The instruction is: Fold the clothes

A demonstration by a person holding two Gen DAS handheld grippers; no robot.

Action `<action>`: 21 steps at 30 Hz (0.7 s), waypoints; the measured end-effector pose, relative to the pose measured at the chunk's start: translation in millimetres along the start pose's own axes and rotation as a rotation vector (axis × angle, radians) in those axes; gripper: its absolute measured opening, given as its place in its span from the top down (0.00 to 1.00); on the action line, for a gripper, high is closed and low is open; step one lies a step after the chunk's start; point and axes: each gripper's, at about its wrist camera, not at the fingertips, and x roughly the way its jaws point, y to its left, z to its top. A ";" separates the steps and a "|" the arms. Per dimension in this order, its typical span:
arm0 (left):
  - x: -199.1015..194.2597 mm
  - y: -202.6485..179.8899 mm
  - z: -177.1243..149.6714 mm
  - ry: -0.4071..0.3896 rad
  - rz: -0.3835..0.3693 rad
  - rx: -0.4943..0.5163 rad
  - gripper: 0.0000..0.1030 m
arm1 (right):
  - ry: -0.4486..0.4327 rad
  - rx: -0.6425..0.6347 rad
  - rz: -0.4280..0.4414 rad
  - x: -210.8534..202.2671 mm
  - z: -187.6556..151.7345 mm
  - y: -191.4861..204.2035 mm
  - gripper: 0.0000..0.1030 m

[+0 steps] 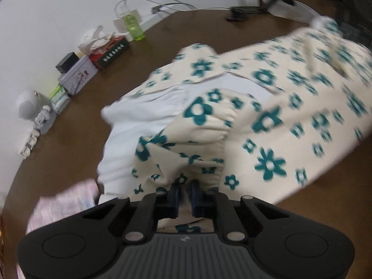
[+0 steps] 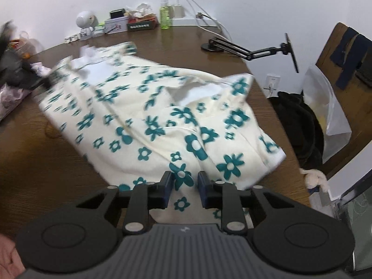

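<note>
Cream fleece printed with teal flowers, a garment (image 2: pixel 148 107) with a white lining, is being spread across the brown worktop (image 2: pixel 41 167), presumably so that its edges can be gathered for a fold. Along the worktop's far edge, against the wall, a white round speaker (image 2: pixel 84 19), a tin box (image 2: pixel 115 26), a green bottle (image 2: pixel 164 15) and a black desk arm (image 2: pixel 253 50) are being kept well apart from the cloth, leaving room for folding.

At the garment's left end, the left hand-held gripper (image 1: pixel 184 191) is being held steeply downward with its jaws drawn nearly together. A bunched ridge of the fabric is being pinched between the blue pads (image 1: pixel 174 194), probably so that this end can be lifted and carried over. White lining (image 1: pixel 148 107) is being exposed just beyond it where the cloth is turned back.

At the near right edge, the right hand-held gripper (image 2: pixel 184 181) is being held over the hem with its jaws partly apart. Fabric is lying in the gap, but whether the pads are pressing on it cannot be told. A matching grip here would let both ends be raised together.
</note>
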 end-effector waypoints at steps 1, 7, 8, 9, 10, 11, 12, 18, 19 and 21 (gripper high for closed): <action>-8.4 -8.2 -9.2 0.001 -0.005 0.006 0.94 | 0.002 0.000 -0.003 1.6 2.1 -5.3 0.77; -54.8 -58.1 -61.8 -0.008 -0.011 0.006 0.95 | -0.004 0.007 -0.004 16.7 17.7 -28.7 0.76; -60.8 -63.6 -67.9 -0.009 -0.013 -0.011 0.95 | -0.004 0.000 0.000 19.3 20.5 -30.0 0.76; -66.6 -68.1 -74.5 -0.010 -0.015 -0.028 0.95 | -0.003 -0.013 0.010 21.9 23.9 -29.2 0.76; -72.3 -72.7 -80.9 -0.010 -0.017 -0.045 0.95 | -0.001 -0.025 0.020 24.6 27.2 -28.3 0.76; -77.2 -77.7 -86.8 -0.008 -0.015 -0.064 0.95 | 0.000 -0.037 0.029 27.2 30.5 -27.5 0.76; -82.1 -81.5 -91.9 -0.004 -0.011 -0.085 0.94 | 0.001 -0.050 0.040 29.1 33.6 -26.1 0.75; -119.5 -67.5 -90.7 -0.078 0.006 -0.218 0.58 | -0.103 -0.093 0.178 8.9 56.9 -12.2 0.69; -125.3 -65.1 -85.3 -0.104 0.010 -0.216 0.50 | -0.108 -0.119 0.174 9.0 63.0 -9.2 0.69; -131.3 -60.6 -73.2 -0.141 0.017 -0.195 0.39 | -0.101 -0.165 0.163 14.9 74.4 -5.0 0.63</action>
